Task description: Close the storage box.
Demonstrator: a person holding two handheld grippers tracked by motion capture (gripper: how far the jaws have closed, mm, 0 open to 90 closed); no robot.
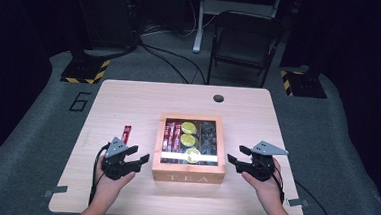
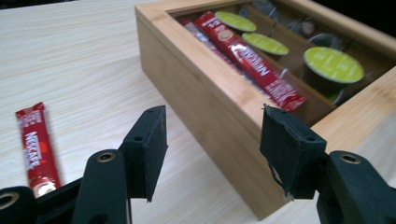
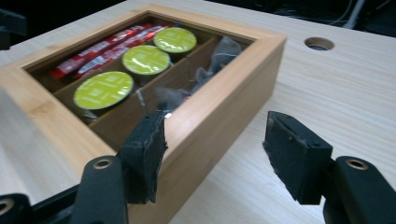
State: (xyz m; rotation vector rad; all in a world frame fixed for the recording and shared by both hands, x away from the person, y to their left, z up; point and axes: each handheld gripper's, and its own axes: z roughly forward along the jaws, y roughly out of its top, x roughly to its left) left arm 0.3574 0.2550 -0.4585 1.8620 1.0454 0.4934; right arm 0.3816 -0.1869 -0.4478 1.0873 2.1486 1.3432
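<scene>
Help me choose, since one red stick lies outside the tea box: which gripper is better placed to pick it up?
Probably the left gripper. The loose red stick lies on its side of the tea box, near its open fingers. The right gripper would have to reach across the box.

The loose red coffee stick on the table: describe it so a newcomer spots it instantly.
Start at the bamboo tea box with a glass lid mid-table. Left of it, a slim red Nescafe sachet lies flat on the light wooden tabletop. Unlike the red sachets inside the box, it lies outside, alone.

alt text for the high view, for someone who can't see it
A closed wooden tea box with a glass lid sits on a light wood table, flanked by a person's hands holding the left tongs and right tongs, both open. A red sachet lies left of the box.
</scene>
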